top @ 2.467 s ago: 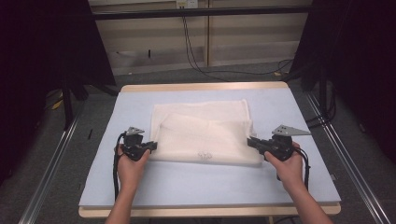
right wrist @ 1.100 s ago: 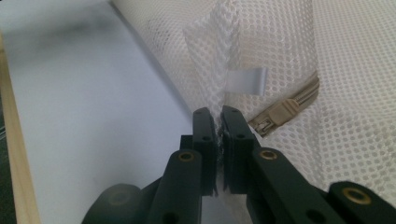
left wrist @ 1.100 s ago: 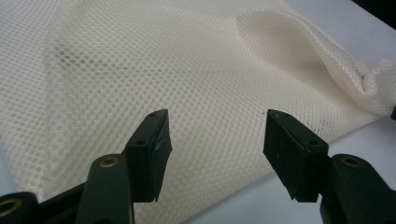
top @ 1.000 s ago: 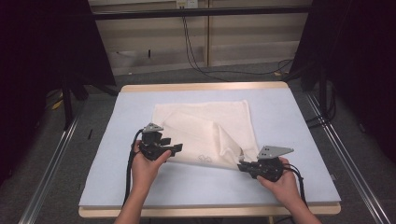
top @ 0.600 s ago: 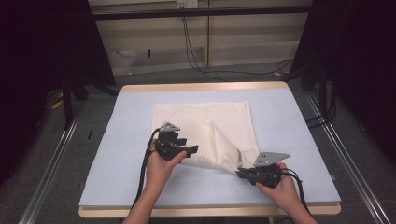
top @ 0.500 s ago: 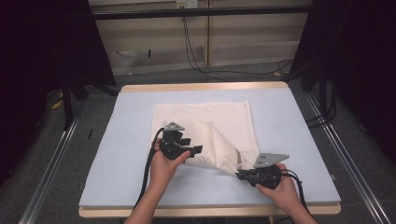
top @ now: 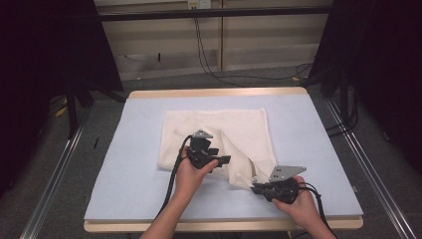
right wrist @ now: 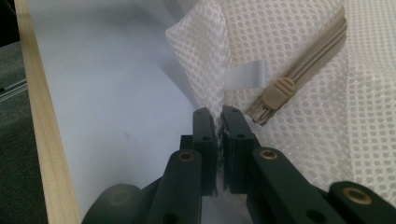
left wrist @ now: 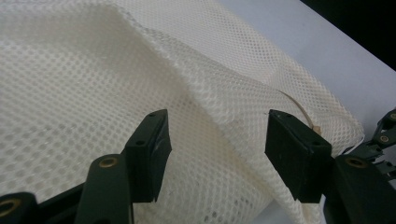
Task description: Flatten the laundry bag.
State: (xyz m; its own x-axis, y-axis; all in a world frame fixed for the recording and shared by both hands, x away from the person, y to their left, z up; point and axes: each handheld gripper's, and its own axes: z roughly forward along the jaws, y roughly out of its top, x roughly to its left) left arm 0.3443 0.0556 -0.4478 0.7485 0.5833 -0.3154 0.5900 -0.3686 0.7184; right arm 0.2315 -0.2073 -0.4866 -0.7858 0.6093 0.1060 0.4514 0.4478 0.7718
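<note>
now the left gripper point(top: 215, 160) has been moved, spread, over the mesh bag point(top: 249, 129), whose corner is pinched by the right gripper point(top: 257, 189), ready for folding.

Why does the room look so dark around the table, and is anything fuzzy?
High view: light falls on the table while the sides stay black. Left gripper view: the mesh bag is sharp, with soft shadows in its folds. Right gripper view: the zipper pull is crisp, but the near hand-held gripper body blurs.
</note>
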